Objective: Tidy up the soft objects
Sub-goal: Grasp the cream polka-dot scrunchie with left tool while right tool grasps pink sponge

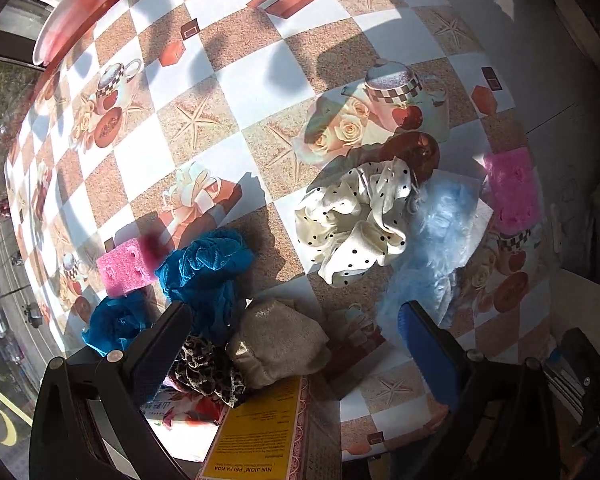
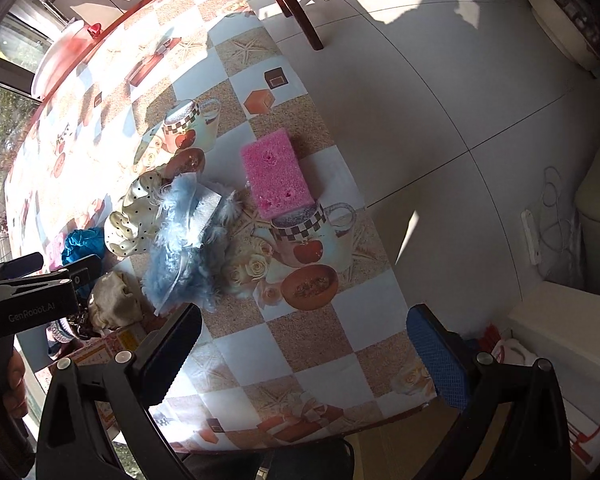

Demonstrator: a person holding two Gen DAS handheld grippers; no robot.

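Left claw and right claw, both apart, empty, above counter; beside blue fluff: dotted scrunchie, pink sponge, beige pouch.

A table under a checkered printed cloth carries, ahead of the left tool, a dotted cream scrunchie touching a fluffy blue piece, 2 pink sponges, teal fabric, a beige pouch and a yellow-labelled box.
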